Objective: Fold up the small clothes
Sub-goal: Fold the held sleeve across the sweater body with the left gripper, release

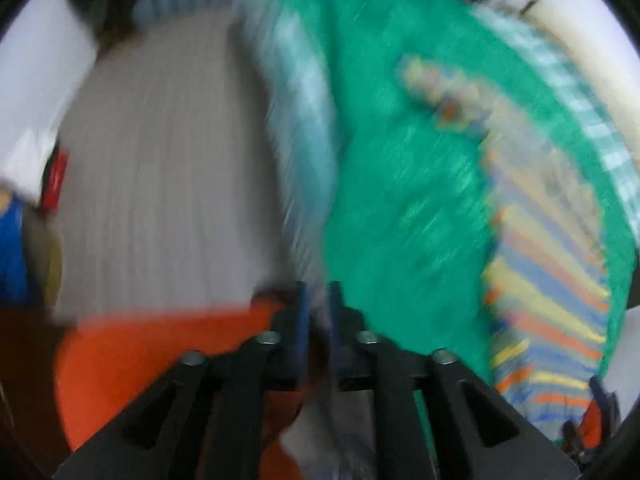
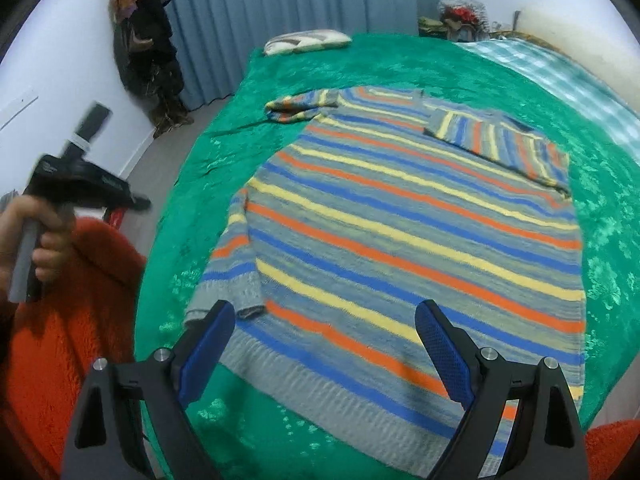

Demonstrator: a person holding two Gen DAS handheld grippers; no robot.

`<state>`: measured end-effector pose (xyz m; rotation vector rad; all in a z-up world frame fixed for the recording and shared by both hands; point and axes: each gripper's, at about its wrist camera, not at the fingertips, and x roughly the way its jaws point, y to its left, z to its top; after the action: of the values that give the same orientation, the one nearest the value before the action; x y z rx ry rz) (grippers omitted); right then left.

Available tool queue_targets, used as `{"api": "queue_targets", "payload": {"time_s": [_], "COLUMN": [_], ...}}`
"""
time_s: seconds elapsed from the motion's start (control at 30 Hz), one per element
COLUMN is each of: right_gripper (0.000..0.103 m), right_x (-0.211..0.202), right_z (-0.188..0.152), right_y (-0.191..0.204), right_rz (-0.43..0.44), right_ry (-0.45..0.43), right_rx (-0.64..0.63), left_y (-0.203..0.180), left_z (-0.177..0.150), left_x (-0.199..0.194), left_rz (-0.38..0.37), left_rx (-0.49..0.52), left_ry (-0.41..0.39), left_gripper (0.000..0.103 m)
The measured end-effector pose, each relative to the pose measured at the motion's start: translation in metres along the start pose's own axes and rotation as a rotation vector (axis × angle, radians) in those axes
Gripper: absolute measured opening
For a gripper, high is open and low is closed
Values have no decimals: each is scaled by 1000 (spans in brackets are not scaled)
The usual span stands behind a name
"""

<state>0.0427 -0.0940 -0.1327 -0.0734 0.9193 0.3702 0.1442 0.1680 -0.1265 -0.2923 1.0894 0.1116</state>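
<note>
Blue-padded right gripper [image 2: 324,344] gapes wide above the striped sweater [image 2: 420,232], gripping nothing. Left gripper [image 1: 318,300] stands slightly parted over the green bedspread [image 1: 400,160], empty.

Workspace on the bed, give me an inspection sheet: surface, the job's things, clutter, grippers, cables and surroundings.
Surface: green bedspread over the bed, patterned, a few creases.
Job's things: striped sweater laid flat; one sleeve folded across the chest, the other sleeve lying along its side.
Clutter: pillow at the far end; checked blanket along the far edge; orange fabric beside the bed.
Grippers: right gripper wide open above the hem, nothing between the fingers; left gripper narrowly parted, held off the bed edge, view blurred.
Cables: nothing seen.
Surroundings: blue curtain, clothes hanging by the wall, grey floor.
</note>
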Motion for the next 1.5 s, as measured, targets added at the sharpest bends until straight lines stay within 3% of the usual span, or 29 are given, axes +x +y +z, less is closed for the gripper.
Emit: {"api": "queue_targets", "payload": {"time_s": [0.03, 0.07, 0.13, 0.2, 0.27, 0.33, 0.47, 0.53, 0.57, 0.6, 0.63, 0.67, 0.8, 0.9, 1.1, 1.2, 1.4, 1.5], "right_gripper": [91, 91, 91, 91, 91, 91, 91, 91, 91, 91, 91, 91, 91, 91, 91, 91, 91, 91], "right_x": [1, 2, 6, 8, 8, 6, 4, 6, 6, 7, 8, 8, 4, 3, 4, 1, 1, 2], "right_z": [0, 0, -1, 0, 0, -1, -5, -7, -9, -10, -11, -12, -11, -11, -9, -9, -15, -17], "right_y": [-5, -8, -14, -18, -20, -23, -35, -44, -46, -49, -52, -55, -66, -72, -78, -78, -81, -86], "right_rz": [-2, 0, 4, 5, 4, -4, -20, -24, -25, -27, -27, -26, -14, 6, 33, 18, 0, -2], "right_ry": [-3, 0, 15, 24, 22, 16, 20, 30, 34, 40, 44, 44, 23, 14, 12, 3, 12, 17], "right_rx": [22, 38, 65, 76, 79, 86, 123, 149, 154, 160, 167, 174, 198, 224, 265, 257, 266, 281], "left_y": [-13, -25, -57, -105, -152, -177, -192, -188, -184, -180, -176, -172, -166, -184, -286, -336, -376, -390], "left_z": [17, 32, 67, 100, 126, 148, 184, 189, 191, 193, 193, 196, 207, 214, 204, 184, 146, 131], "left_x": [-8, -12, -9, 8, 40, 75, 162, 186, 194, 196, 194, 188, 143, 100, 50, 60, 112, 129], "left_rz": [-44, -80, -129, -126, -110, -102, -33, 2, -11, -37, -50, -62, -51, -61, -286, -347, -406, -368], "left_rx": [34, 73, 195, 374, 562, 635, 525, 452, 415, 384, 369, 351, 389, 467, 601, 668, 737, 763], "left_ry": [-54, -86, -136, -170, -138, -75, 150, 196, 210, 209, 210, 206, 143, 86, -12, -4, 55, 101], "left_gripper": [49, 64, 65, 65, 65, 65, 65, 65, 53, 33, 6, 5, 5, 5, 5, 5, 8, 39]}}
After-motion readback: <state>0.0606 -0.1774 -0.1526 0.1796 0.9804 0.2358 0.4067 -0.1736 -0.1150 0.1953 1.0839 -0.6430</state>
